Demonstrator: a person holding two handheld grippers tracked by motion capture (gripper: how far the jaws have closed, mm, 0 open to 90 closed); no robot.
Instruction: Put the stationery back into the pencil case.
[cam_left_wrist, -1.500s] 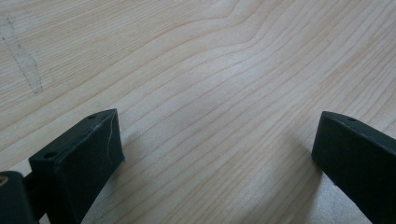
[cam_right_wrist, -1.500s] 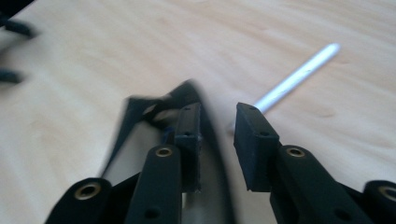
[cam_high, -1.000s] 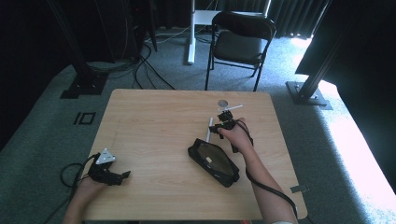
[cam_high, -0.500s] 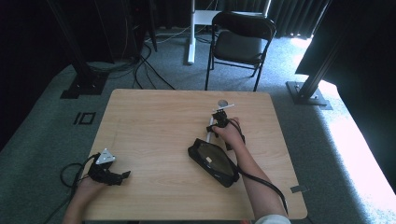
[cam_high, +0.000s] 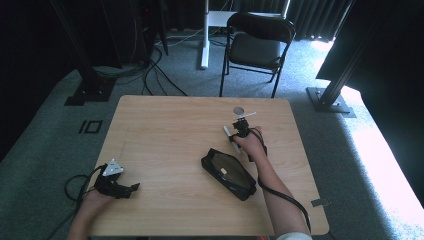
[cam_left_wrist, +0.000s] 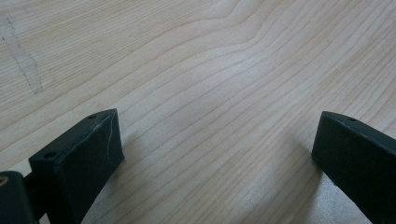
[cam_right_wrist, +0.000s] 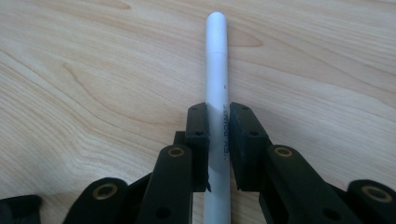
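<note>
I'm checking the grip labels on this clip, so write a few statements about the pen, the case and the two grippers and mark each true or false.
1. The right gripper has its fingers closed on the slim white plastic pen. True.
2. The left gripper holds the pen. False: its fingers stand wide apart over the bare light wooden table.
3. The flat black zip-up fabric case lies on the table near the right forearm. True.
4. A folding black metal chair stands on top of the table. False: it stands on the carpet beyond the table's far edge.
</note>
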